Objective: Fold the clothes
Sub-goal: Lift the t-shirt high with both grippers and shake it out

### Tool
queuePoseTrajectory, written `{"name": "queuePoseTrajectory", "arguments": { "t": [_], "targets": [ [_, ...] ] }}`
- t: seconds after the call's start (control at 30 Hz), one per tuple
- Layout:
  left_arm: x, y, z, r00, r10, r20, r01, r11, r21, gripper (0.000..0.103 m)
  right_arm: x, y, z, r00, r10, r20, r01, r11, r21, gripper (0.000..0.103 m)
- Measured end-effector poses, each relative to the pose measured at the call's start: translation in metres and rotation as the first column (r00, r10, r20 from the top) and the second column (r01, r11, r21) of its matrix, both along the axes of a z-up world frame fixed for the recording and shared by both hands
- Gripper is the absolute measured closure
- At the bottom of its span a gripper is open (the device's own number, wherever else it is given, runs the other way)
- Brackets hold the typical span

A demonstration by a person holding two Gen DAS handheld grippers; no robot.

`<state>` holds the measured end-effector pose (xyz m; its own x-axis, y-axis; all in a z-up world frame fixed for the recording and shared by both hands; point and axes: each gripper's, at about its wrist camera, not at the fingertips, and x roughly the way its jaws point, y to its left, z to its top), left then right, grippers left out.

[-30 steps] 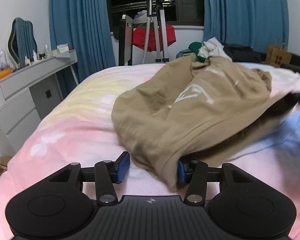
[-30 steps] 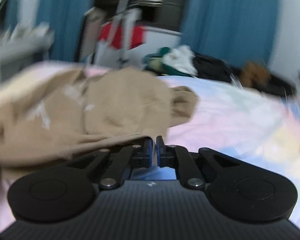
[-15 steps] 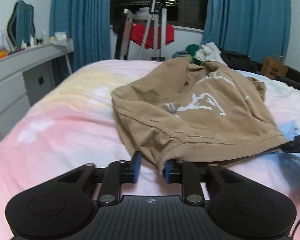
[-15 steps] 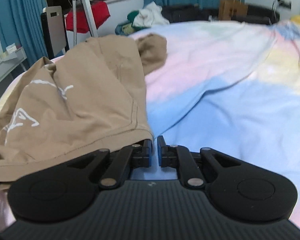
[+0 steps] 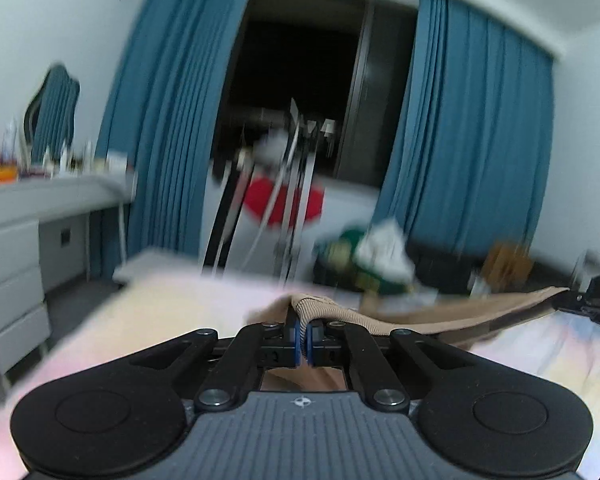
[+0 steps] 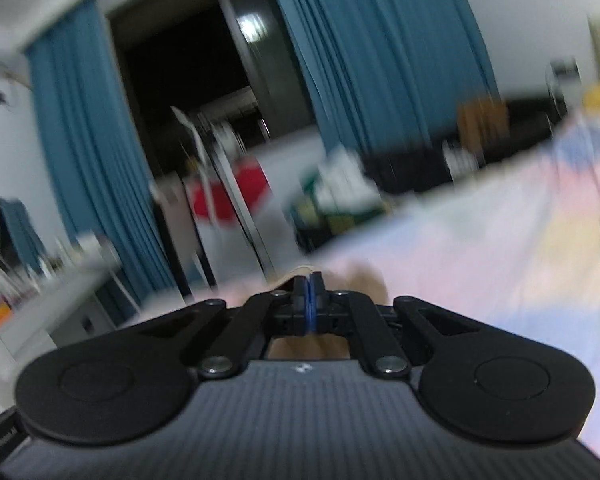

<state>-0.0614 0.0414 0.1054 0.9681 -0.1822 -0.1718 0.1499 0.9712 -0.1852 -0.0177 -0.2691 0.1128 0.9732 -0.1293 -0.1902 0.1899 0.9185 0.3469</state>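
Note:
A tan garment point(image 5: 404, 316) hangs lifted above the pastel bed point(image 5: 148, 312), its ribbed hem stretched between both grippers. My left gripper point(image 5: 303, 334) is shut on one end of the hem, with cloth bunched over its blue pads. At the right edge of the left wrist view the hem runs to the right gripper point(image 5: 596, 300). In the right wrist view my right gripper point(image 6: 310, 306) is shut on the tan garment point(image 6: 364, 280), which shows beside and below its fingers. Both views are blurred by motion.
Blue curtains point(image 5: 472, 140) flank a dark window. A stand with a red cloth point(image 5: 284, 200) stands past the bed's far edge. A grey dresser point(image 5: 24, 216) with small items is at the left. A pile of clothes point(image 5: 376, 256) lies behind the bed.
The left gripper closed on the tan hem. Both grippers rose and tipped up toward level, lifting the garment off the bed and stretching its hem between them.

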Motion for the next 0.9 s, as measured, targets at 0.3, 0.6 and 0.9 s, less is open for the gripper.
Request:
{"name": "queuePoseTrajectory", "arguments": {
  "t": [0.3,0.6,0.9],
  "targets": [
    [-0.085,-0.003,0.231,0.938,-0.023,0.346,0.033,0.999,-0.024,0.100,-0.088,-0.007,0.212,0.941,0.020,0.339,-0.022,1.000,0.001,0.100],
    [-0.172,-0.003,0.374,0.863,-0.041,0.503,0.052,0.999,-0.007,0.100,-0.197,-0.002,0.357,0.824,0.066,0.562,-0.022,0.996,-0.085,0.100],
    [-0.132,-0.006,0.353,0.933,-0.107,0.343,0.123,0.992,-0.024,0.100,-0.172,-0.031,0.354,0.874,0.113,0.473,-0.112,0.993,-0.030,0.100]
  ]
}}
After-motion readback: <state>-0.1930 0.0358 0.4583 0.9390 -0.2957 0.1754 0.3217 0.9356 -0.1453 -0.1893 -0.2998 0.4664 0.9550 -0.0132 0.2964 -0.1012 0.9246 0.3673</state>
